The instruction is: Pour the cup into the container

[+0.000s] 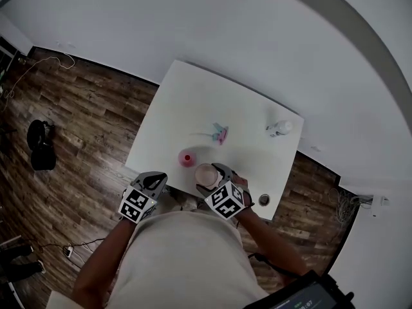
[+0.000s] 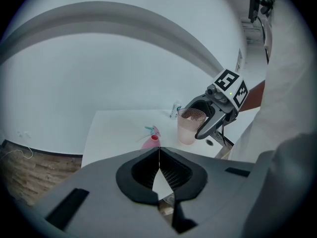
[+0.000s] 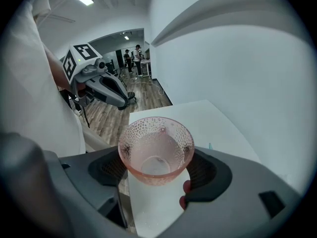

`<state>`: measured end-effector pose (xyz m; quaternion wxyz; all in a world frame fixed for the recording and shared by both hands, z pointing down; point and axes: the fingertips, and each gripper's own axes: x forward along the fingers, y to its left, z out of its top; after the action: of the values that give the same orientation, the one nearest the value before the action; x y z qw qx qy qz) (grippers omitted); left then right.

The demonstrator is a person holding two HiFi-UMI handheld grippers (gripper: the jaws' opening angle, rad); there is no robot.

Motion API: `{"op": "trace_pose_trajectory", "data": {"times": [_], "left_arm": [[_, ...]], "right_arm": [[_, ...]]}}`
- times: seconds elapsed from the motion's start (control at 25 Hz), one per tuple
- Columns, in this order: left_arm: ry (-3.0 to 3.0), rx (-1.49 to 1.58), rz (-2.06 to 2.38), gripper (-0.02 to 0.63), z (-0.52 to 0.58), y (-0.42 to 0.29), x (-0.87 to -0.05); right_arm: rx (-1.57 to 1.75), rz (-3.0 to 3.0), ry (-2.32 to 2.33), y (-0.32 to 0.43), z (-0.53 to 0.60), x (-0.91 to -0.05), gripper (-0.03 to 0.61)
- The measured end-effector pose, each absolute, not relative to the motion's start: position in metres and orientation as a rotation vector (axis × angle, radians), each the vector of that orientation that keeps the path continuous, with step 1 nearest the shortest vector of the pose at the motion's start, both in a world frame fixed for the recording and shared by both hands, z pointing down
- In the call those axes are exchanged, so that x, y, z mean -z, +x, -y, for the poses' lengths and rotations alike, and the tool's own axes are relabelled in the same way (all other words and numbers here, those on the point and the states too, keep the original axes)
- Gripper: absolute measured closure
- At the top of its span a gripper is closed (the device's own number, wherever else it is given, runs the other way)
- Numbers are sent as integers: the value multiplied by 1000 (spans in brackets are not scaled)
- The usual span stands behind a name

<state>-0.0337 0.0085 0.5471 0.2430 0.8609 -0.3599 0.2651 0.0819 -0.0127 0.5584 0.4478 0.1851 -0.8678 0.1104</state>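
Standing on wood floor [image 1: 84,127] beside a white wall [image 1: 225,31]: white surface [image 1: 193,108]. Jaws of right gripper [image 3: 156,175] clamp pink cup [image 3: 155,143]; left gripper [image 2: 159,170] jaws pressed together, empty.

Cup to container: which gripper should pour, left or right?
Right. The right gripper is shut on the cup, close beside the container. The left gripper is shut and empty.

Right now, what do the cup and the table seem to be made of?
The cup looks like pink translucent plastic, possibly glass: light passes through its wall, which is dimpled near the rim. The table looks smooth, matte white, probably laminate.
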Motion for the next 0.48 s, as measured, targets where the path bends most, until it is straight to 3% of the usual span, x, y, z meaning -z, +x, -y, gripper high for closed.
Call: {"op": "trace_pose_trajectory", "data": {"times": [0.48], "left_arm": [[2396, -706, 939, 603, 9, -67, -551]], "right_arm": [[-350, 2007, 466, 65, 16, -573, 206]]}}
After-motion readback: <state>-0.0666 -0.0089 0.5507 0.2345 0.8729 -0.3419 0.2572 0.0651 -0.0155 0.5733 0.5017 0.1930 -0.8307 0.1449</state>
